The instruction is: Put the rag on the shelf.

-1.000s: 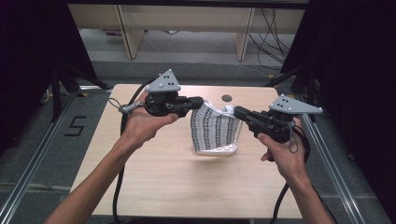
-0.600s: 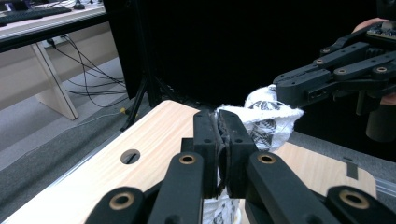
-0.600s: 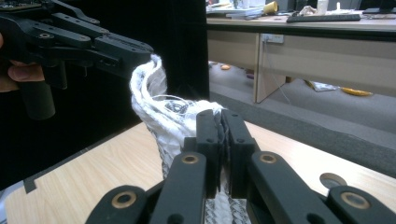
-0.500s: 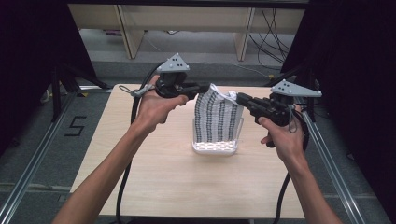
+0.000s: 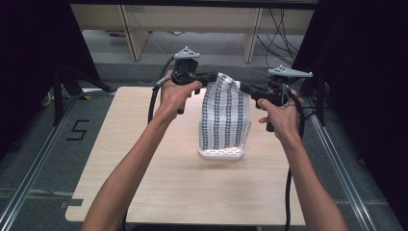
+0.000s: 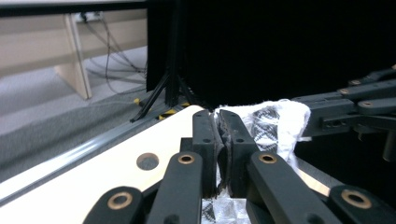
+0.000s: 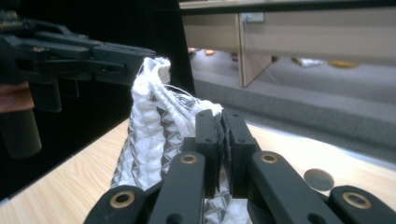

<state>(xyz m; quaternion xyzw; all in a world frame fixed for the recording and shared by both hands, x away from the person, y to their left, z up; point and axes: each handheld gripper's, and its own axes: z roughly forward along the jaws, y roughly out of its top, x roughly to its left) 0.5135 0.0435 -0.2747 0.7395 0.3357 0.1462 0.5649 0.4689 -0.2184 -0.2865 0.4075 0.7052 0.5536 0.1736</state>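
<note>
1. One cloth (image 5: 225, 115) is seen: white with dark patterned stripes, held up off the table by its two top corners and hanging roughly flat between the grippers.
2. One white perforated basket (image 5: 222, 153) is seen on the table, directly under the cloth; the cloth's lower edge hangs into or just in front of it, and contact cannot be told.
3. Two grippers are counted, one per hand.
4. Left gripper (image 5: 212, 77): jaws are pressed together on the cloth's top left corner. In the left gripper view the fabric is seen pinched between the two black jaws of the left gripper (image 6: 218, 122).
5. Right gripper (image 5: 243, 88): jaws are likewise clamped on the top right corner. In the right gripper view white fabric is seen squeezed between the jaws of the right gripper (image 7: 221, 120), with the rest of the cloth (image 7: 152, 123) bunched to the left.
6. Both grippers are held level above the far half of the table, pointing toward each other, with the cloth's top edge stretched between them.
7. One light wooden table (image 5: 144, 159) is seen, with one round hole (image 7: 319, 179) in its top near the far edge.
8. Two forearms are seen entering from the bottom of the high view.
</note>
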